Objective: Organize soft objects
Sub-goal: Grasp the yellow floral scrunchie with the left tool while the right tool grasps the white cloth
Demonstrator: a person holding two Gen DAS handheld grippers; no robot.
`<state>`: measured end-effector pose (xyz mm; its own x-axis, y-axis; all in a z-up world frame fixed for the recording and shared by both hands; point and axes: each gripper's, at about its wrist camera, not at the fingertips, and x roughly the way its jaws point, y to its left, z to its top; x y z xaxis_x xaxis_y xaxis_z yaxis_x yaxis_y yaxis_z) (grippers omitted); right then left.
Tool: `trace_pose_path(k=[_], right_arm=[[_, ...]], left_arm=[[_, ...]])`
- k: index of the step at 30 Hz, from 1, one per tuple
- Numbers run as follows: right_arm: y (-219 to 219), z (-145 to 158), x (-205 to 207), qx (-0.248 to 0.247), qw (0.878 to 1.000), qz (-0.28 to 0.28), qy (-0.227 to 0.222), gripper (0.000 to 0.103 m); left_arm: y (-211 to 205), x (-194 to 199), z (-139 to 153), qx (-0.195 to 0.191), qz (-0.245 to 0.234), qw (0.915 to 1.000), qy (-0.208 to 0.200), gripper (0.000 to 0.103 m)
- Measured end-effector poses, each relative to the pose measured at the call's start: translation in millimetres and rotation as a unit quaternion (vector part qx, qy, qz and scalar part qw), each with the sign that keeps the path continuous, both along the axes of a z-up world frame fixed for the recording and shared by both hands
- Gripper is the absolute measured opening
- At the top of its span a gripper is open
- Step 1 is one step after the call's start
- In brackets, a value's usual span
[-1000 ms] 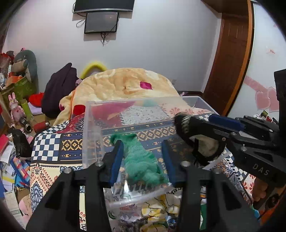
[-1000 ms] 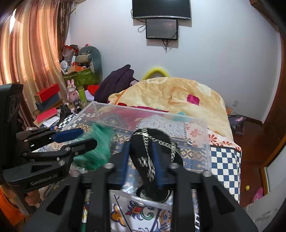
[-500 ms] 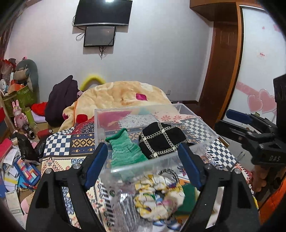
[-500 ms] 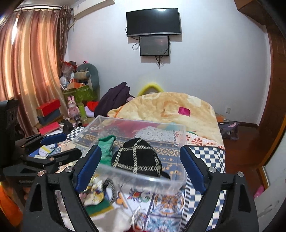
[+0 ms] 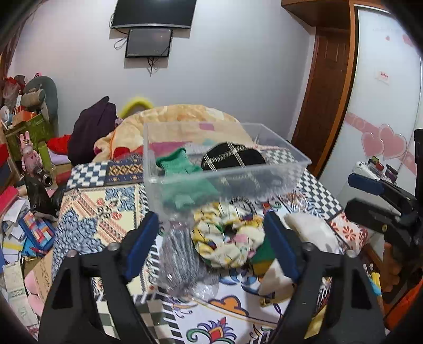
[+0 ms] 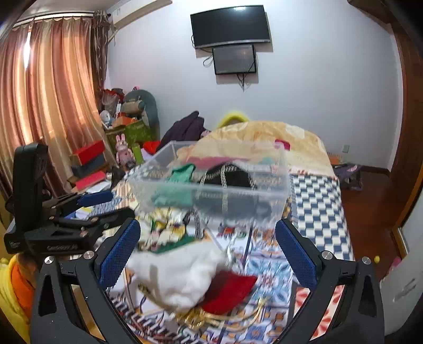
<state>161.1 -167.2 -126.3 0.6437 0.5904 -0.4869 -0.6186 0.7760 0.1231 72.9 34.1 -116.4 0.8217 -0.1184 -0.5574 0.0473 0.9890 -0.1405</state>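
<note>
Left gripper [image 5: 211, 238] nearest, jaws spread wide, nothing between them. Right gripper [image 6: 208, 251] likewise released and empty.

Just beyond the left gripper's fingertips, on the patterned bedspread [image 5: 100, 209]: grey knit item in plastic wrap [image 5: 179, 254], floral scrunchie [image 5: 227, 238] to its right, white plush piece [image 5: 309, 230] further right. Right wrist view shows a red cloth [image 6: 227, 291] against the white plush, blurred.

Farther back, clear plastic bin [image 5: 230, 174] sits on the bed. Inside: green knit item [image 5: 182, 169] left, black cap with chain pattern [image 5: 232, 158] right, side by side.

Far end: orange blanket [image 5: 185, 119], wall-mounted TV [image 5: 153, 13].
</note>
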Motion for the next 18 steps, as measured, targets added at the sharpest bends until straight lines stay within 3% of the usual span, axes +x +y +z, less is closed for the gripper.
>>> trace_pose_path(k=[3,7,13,18], right_arm=[[0,-11,-2,0.0,1.0,-0.001,0.019,0.102],[1,-24,-5,-0.005,0.999,0.011,0.032,0.1],[7,-38,-7,-0.021,0.998,0.033,0.05,0.076],[9,-43,-10,-0.025,0.997,0.043,0.057,0.047]], left_arm=[[-8,0,-9,0.013,-0.002,0.9999,0.005,0.067],[-8,0,-20,0.003,0.01,0.9998,0.016,0.056],[-12,2,-30,0.011,0.02,0.9994,0.025,0.051],[-16,4,-33,0.026,0.017,0.9992,0.026,0.051]])
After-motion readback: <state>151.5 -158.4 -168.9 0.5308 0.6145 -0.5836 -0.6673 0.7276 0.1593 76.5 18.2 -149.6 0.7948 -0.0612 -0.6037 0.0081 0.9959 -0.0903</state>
